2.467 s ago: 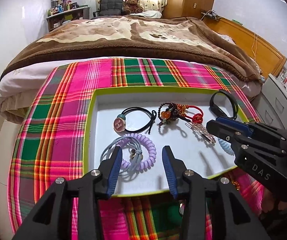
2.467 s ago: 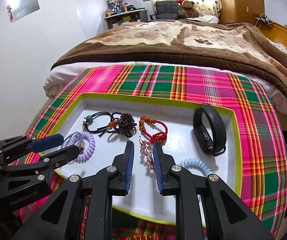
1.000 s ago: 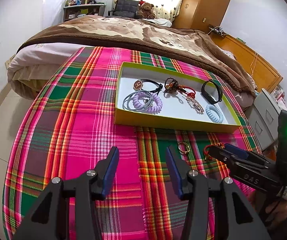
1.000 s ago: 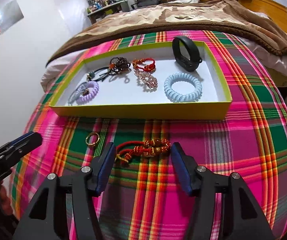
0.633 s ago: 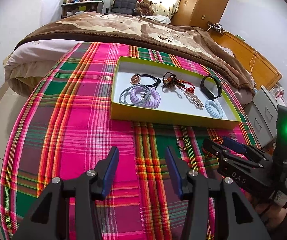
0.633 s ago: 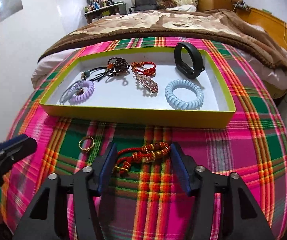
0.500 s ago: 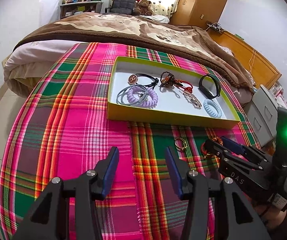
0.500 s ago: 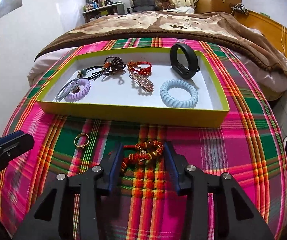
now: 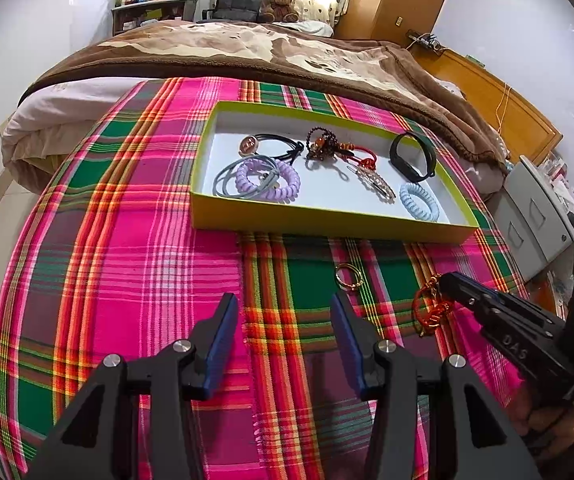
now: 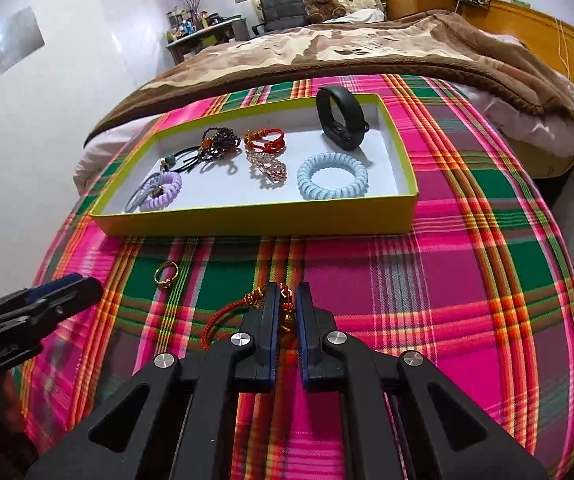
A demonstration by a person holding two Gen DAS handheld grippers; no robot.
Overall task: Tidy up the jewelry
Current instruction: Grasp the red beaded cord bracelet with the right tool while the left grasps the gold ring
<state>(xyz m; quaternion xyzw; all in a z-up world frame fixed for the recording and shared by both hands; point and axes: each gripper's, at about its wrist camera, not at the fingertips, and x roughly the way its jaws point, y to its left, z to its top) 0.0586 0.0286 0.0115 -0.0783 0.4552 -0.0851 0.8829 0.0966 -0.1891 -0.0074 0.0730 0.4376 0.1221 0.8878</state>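
Right gripper (image 10: 287, 316), low centre in its own wrist view, has its jaws drawn together on a red knotted cord bracelet (image 10: 283, 312), pinching the beaded middle while a loose red loop trails to the lower left over the plaid cloth (image 10: 467, 280). Left gripper (image 9: 283, 332), at the bottom of the left wrist view, hangs with fingers spread wide apart and nothing between them.

Just up and left of the clamped bracelet a gold ring (image 10: 165, 274) lies on the cloth, untouched. Above both, across the middle of the frame, sits the yellow-green tray (image 10: 263, 224), its long axis running left to right. Inside it lie a blue coil hair tie (image 10: 331, 176), a black wristband (image 10: 341, 122), a rhinestone clip (image 10: 267, 168), a red cord bracelet (image 10: 265, 139) and a purple coil hair tie (image 10: 163, 196).

Judging by the layout, the bracelet must travel straight up the frame, over the tray's near wall; open floor shows between the clip and the blue coil. The ring appears closer to the idle left gripper.
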